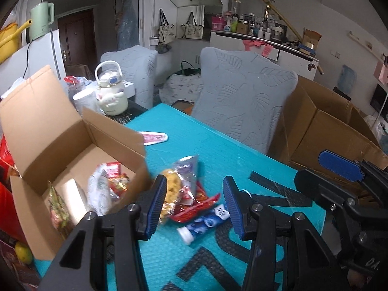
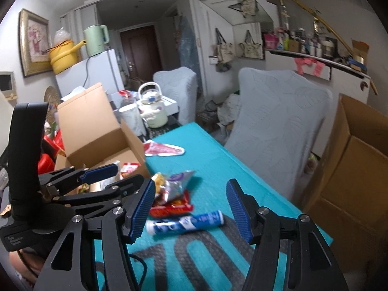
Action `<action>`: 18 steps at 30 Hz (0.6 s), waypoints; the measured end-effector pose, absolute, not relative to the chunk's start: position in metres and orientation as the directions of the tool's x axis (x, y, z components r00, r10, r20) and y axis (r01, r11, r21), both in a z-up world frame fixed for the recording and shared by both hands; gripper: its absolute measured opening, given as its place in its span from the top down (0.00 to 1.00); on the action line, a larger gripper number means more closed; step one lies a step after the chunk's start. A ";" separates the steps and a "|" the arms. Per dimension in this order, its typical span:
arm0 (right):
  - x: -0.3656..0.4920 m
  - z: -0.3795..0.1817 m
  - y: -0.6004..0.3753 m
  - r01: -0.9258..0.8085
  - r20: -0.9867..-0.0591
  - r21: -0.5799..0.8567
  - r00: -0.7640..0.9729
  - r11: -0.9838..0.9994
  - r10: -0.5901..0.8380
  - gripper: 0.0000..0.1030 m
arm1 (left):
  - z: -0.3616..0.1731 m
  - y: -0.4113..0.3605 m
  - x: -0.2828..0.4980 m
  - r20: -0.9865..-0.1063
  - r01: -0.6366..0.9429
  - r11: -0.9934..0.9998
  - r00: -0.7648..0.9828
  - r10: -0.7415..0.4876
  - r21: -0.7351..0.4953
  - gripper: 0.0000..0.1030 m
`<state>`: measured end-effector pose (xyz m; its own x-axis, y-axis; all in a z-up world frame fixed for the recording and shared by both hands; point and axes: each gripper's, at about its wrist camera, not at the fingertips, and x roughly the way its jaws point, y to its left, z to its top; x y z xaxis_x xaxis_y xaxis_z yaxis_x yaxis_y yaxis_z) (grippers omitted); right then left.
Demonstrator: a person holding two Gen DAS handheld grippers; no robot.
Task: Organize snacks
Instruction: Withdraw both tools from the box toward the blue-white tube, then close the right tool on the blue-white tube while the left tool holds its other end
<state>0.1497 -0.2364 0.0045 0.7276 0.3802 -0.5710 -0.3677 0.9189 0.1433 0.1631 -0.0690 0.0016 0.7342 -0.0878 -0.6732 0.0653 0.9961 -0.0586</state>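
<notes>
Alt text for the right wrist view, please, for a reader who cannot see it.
The open, empty right gripper points at a blue-and-white tube lying on a teal mat, beside a small pile of snack packets. The left gripper reaches towards an open cardboard box at the left.

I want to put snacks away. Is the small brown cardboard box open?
Open: the small brown cardboard box has its flaps up, snack packets showing inside.

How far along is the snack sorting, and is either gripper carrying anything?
Partly done. Several snack packets already lie in the open cardboard box. Nothing is in hand: the left gripper and right gripper both have open, empty jaws. Left on the teal mat: the blue tube, red packet, yellow snack bag and pink pouch.
</notes>
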 end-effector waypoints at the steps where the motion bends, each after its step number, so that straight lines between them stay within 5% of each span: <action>1: 0.149 0.002 -0.240 -0.365 -0.577 0.143 0.725 0.920 0.377 0.41 | -0.001 -0.070 0.162 -0.674 0.068 0.996 0.733 -0.095 -0.066 0.54; 18: 0.163 -0.068 -0.268 -0.420 -0.670 0.207 0.597 0.884 0.441 0.41 | -0.060 -0.084 0.146 -0.760 0.043 0.996 0.643 -0.092 -0.084 0.54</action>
<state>0.1630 -0.2676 -0.0679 0.5971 0.4408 -0.6702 -0.4203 0.8835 0.2067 0.1456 -0.0836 -0.0602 0.6432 -0.0918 -0.7602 0.0433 0.9956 -0.0836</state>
